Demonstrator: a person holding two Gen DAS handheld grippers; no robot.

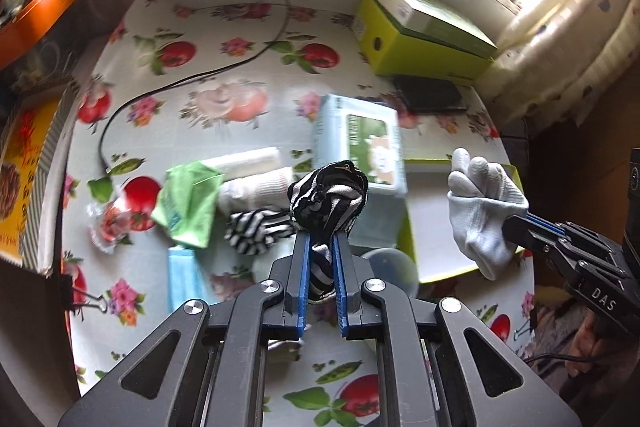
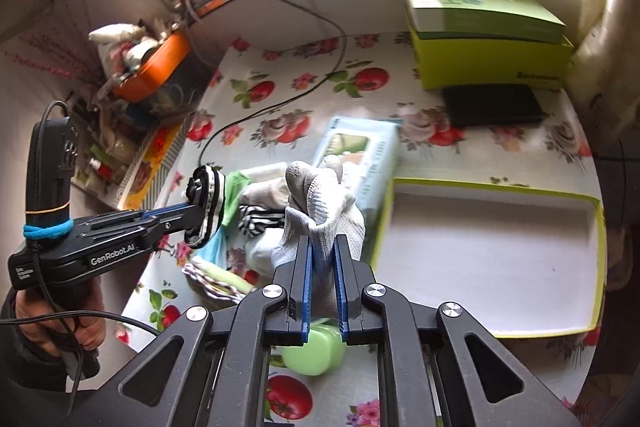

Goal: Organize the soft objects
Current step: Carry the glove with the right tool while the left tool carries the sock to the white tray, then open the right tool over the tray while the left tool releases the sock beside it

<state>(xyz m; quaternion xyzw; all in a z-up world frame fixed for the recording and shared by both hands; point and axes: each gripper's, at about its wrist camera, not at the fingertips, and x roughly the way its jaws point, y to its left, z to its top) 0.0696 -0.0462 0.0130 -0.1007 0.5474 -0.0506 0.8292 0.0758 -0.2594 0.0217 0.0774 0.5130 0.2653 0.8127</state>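
Note:
My left gripper (image 1: 321,239) is shut on a black-and-white striped sock (image 1: 329,199) and holds it above the table; it also shows at the left of the right wrist view (image 2: 205,205). My right gripper (image 2: 323,247) is shut on a white work glove (image 2: 320,211), held above the table next to the open lime-rimmed tray (image 2: 596,267); the glove shows at the right of the left wrist view (image 1: 480,211). On the table lie a second striped sock (image 1: 256,229), a green cloth (image 1: 188,203), rolled white cloths (image 1: 256,183) and a blue mask (image 1: 184,279).
A light blue tissue pack (image 1: 356,135) lies beside the tray (image 1: 412,227). A lime green box (image 1: 424,35) and a black flat case (image 1: 434,95) stand at the back. A black cable (image 1: 168,87) crosses the flowered tablecloth. A green soap case (image 2: 316,351) lies under my right gripper.

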